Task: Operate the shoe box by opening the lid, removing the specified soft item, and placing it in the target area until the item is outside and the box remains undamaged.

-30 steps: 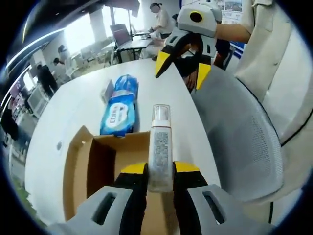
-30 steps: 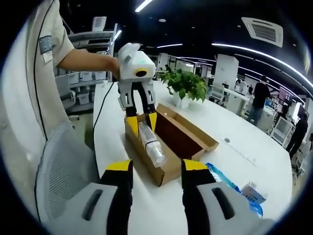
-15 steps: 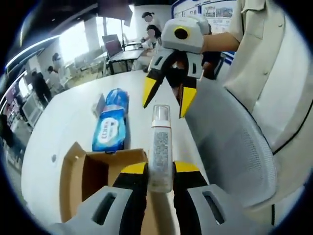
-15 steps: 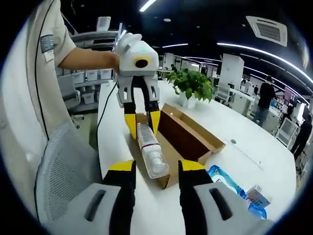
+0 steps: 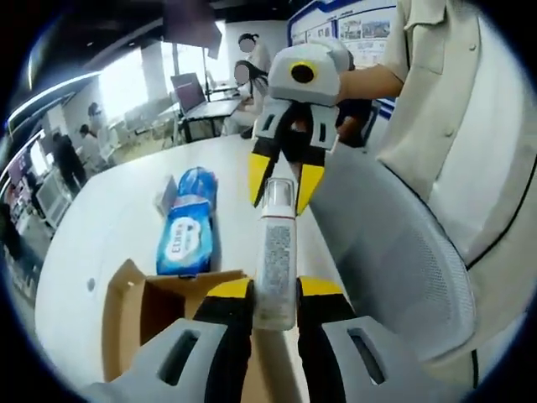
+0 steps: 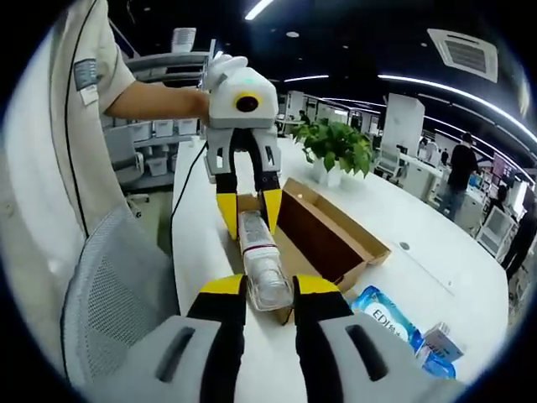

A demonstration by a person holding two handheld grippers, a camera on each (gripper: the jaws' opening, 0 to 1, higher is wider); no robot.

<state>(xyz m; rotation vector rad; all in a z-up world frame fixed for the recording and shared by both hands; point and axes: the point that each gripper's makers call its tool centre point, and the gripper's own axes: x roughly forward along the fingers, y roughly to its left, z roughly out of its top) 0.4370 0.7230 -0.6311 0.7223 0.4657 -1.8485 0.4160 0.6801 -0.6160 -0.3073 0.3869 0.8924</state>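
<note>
Both claws on one bottle (image 5: 274, 260), left claw (image 5: 274, 290) pinching it, right claw (image 6: 268, 285) closing around its cap end, potted plant (image 6: 336, 147) behind.

I am working in a large open-plan office. Long white ceiling light strips (image 6: 436, 84) run overhead beside a square ceiling air-conditioning vent (image 6: 463, 52). Around my long white table (image 6: 436, 269) stand other white desks with monitors (image 6: 491, 225), and people stand or sit at them. A grey mesh office chair (image 6: 117, 285) sits beside me, a green potted plant (image 6: 336, 151) decorates the table, and grey shelves of storage bins (image 6: 155, 126) line one wall.
</note>
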